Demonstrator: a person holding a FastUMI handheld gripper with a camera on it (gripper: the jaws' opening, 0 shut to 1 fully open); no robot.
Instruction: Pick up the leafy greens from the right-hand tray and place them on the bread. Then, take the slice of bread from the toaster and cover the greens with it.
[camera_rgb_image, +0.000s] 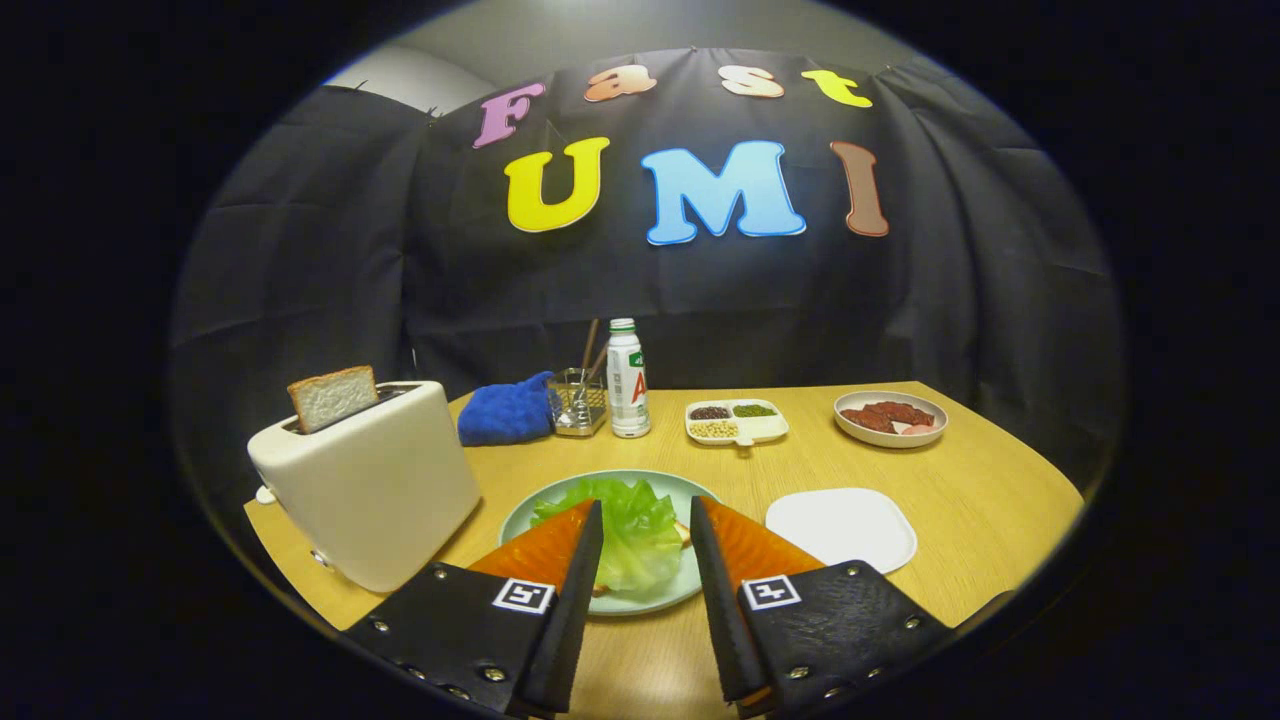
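Leafy greens are lying on the pale green plate at the near middle of the wooden table, covering most of the bread beneath them, of which only a small corner is peeking out at their right side. The gripper is hanging just above the plate with its fingers spread wide, one on each side of the greens, and they are gripping nothing. A second slice of bread is standing up out of the slot of the cream toaster, which is sitting to the left of the plate. Just to the right of the plate, a white square tray is resting flat on the table. Farther back, a blue cloth, a small wire holder with sticks, a white bottle, a divided dish of beans and a bowl of reddish food are sitting in a row in front of the black cloth wall.
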